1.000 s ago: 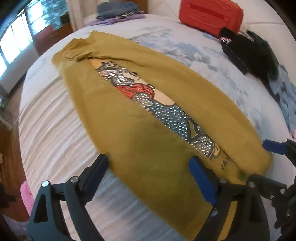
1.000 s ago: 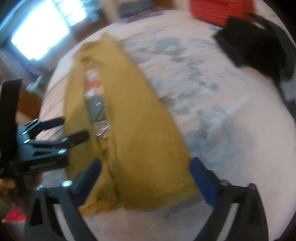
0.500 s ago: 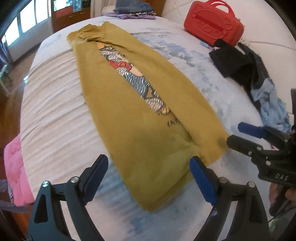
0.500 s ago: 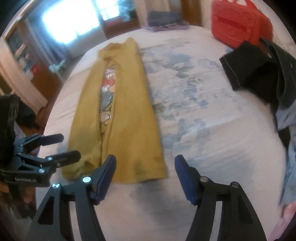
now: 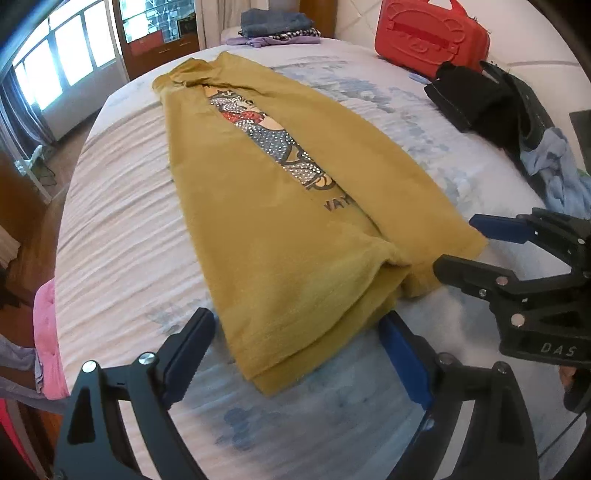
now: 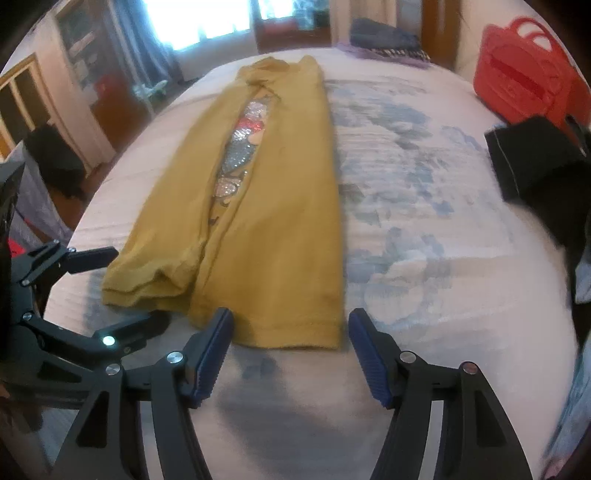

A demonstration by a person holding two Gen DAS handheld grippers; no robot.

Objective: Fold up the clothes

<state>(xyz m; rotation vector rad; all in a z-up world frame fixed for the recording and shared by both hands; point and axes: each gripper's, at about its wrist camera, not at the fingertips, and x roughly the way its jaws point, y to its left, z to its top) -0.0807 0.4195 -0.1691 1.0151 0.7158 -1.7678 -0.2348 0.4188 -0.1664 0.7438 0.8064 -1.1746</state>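
Note:
A mustard-yellow shirt (image 5: 280, 206) lies lengthwise on the bed, both sides folded inward so only a strip of its sequined print (image 5: 273, 144) shows. In the right wrist view the same shirt (image 6: 266, 206) runs away from me. My left gripper (image 5: 295, 354) is open just short of the shirt's near hem, holding nothing. My right gripper (image 6: 290, 354) is open too, its blue pads straddling the near right corner of the hem without touching it. Each gripper appears in the other's view: the right gripper (image 5: 480, 243) beside the hem, the left gripper (image 6: 107, 291) at the left.
The bed (image 5: 122, 229) has a white and blue patterned cover. A red bag (image 5: 428, 33) sits at the far right, with black clothes (image 5: 480, 103) and a light blue garment (image 5: 557, 166) beside it. Folded clothes (image 5: 273, 26) lie at the far end. Pink cloth (image 5: 46, 339) hangs off the left edge.
Both grippers have pulled back from over the shirt to just before its near hem. The shirt now lies fully in view, with its sides folded in.

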